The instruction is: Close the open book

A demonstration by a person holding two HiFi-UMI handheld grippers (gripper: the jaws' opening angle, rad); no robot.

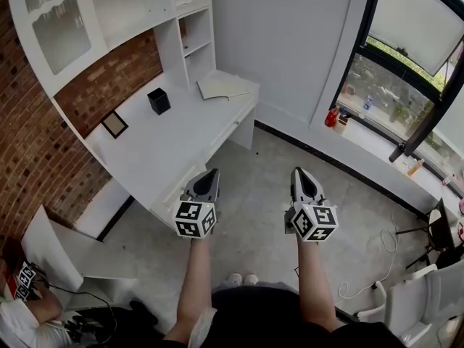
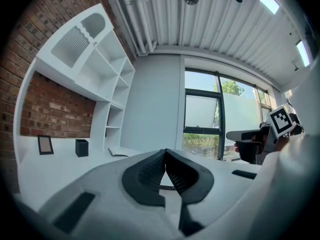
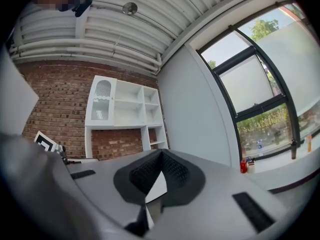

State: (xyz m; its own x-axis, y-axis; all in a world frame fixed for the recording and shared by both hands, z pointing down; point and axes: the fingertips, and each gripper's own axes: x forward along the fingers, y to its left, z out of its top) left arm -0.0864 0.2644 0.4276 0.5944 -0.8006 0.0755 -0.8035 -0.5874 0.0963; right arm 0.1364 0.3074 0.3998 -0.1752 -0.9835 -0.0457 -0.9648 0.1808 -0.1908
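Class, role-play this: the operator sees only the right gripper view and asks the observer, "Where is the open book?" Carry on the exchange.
Observer: The book lies open at the desk's far end, beside the shelves.
Operator: Anything near it?
Observer: A black cup stands on the desk, apart from it.
Operator: And the left tongs?
Observer: Shut, with nothing between them.
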